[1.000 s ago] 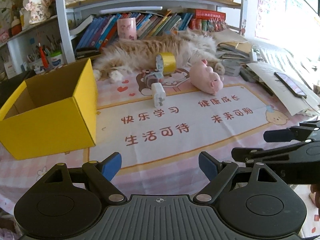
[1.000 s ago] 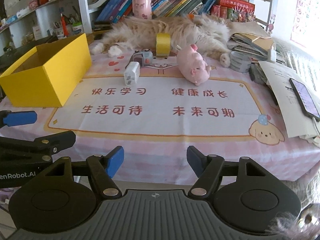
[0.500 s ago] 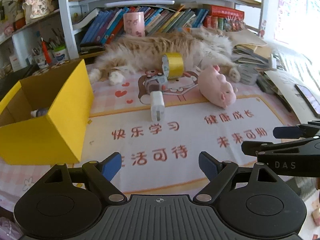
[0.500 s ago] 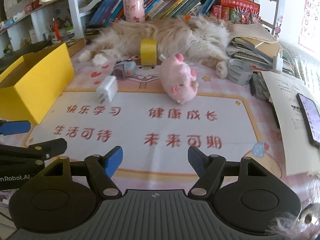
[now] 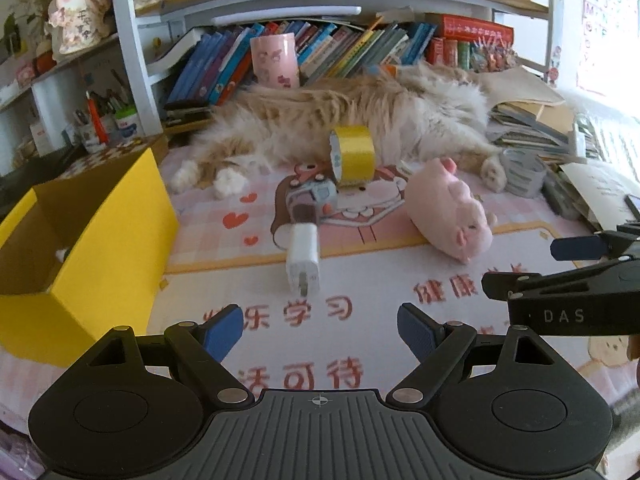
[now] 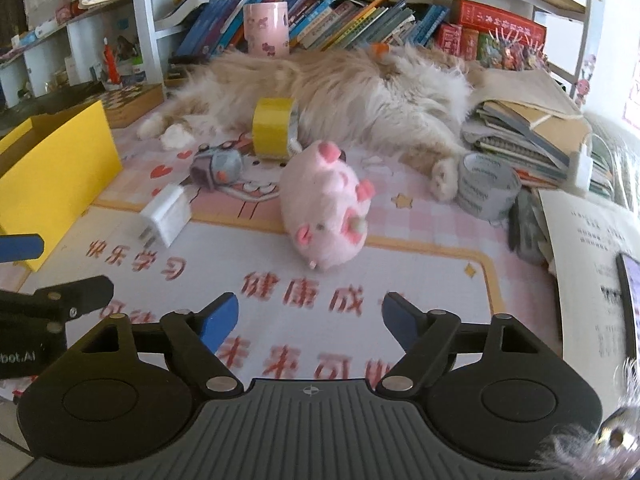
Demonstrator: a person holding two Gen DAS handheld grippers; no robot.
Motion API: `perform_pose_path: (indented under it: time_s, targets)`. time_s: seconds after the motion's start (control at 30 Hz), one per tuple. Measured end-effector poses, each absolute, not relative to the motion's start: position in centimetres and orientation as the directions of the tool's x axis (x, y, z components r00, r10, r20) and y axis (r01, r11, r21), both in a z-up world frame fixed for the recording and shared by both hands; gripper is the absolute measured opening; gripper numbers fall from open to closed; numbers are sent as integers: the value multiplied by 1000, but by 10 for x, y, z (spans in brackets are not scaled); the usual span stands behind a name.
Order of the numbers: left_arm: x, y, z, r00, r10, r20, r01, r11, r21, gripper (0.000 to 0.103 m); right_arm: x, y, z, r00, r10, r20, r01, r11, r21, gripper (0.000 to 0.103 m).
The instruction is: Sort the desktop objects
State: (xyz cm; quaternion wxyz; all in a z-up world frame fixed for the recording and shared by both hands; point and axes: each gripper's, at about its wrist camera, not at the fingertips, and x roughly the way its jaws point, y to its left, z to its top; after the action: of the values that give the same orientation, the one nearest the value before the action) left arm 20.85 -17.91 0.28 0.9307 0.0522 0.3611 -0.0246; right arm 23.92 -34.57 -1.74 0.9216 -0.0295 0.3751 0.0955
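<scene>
A pink printed mat covers the surface (image 5: 360, 300), and a long-haired cat (image 5: 360, 116) lies stretched along its far edge in front of the bookshelf. At the left side stands the yellow box (image 5: 104, 240), open at the top. The pink pig toy (image 6: 324, 204) lies on its side near the middle of the mat, just ahead of the right claw (image 6: 310, 322). The yellow tape roll (image 5: 354, 154) stands on its edge, touching the cat's fur. The white charger (image 5: 303, 258) lies flat on the mat, straight ahead of the left claw (image 5: 320, 332), and the small grey toy (image 5: 316, 200) lies between the charger and the tape roll. The left claw is wide open and holds nothing. The right claw is opening its jaws, and nothing is between them.
</scene>
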Motion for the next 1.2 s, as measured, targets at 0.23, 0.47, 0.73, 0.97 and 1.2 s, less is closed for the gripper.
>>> perform_pose_path:
  time_s: [0.23,0.47,0.73,0.97,1.2]
  targets:
    - [235,-177,-1,732,40,-680,28,996,89,87,285,-350,-18,702,182,-688,-255,967,-5,83]
    - [262,-173,-12,705,70,-705,0,995,98,86,329,-341,-24,700,202,-685,-306,952,-32,84]
    - [289,-178,-21,695,63,-717,17,994,104,86,361,-329,-38,664,214,-716,-344,938,-39,84]
    - [309,-180,-34,680,69,-730,24,993,116,79,383,-326,-45,649,209,-731,-350,936,-44,84]
    - [324,-175,-48,652,70,-755,6,995,98,63,398,-331,-54,634,187,-750,-324,945,-38,76]
